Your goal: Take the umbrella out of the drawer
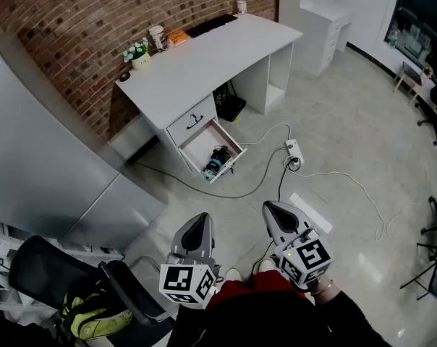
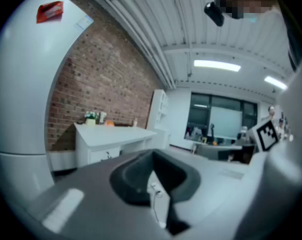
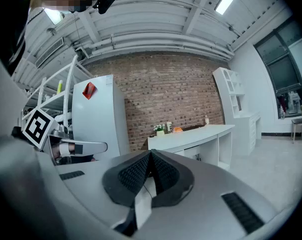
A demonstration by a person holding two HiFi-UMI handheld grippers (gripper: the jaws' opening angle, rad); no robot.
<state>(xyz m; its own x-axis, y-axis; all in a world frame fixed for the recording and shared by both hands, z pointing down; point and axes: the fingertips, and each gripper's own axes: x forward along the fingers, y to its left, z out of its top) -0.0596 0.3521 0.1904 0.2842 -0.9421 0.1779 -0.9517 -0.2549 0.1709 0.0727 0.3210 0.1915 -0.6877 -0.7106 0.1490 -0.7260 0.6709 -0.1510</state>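
Note:
A white desk stands against the brick wall. Its lower drawer is pulled open, and a dark, teal-trimmed folded umbrella lies inside at the front. The drawer above it is closed. Both grippers are held low near the person's body, well short of the desk and pointing toward it. My left gripper is shut with nothing in it, its jaws meeting in the left gripper view. My right gripper is shut and empty too, pads together. In both gripper views the desk is far off.
A power strip with trailing cables lies on the floor right of the drawer. A tall grey cabinet stands at the left. A black chair and a yellow-green bag sit at the lower left. A flower pot and cup are on the desk.

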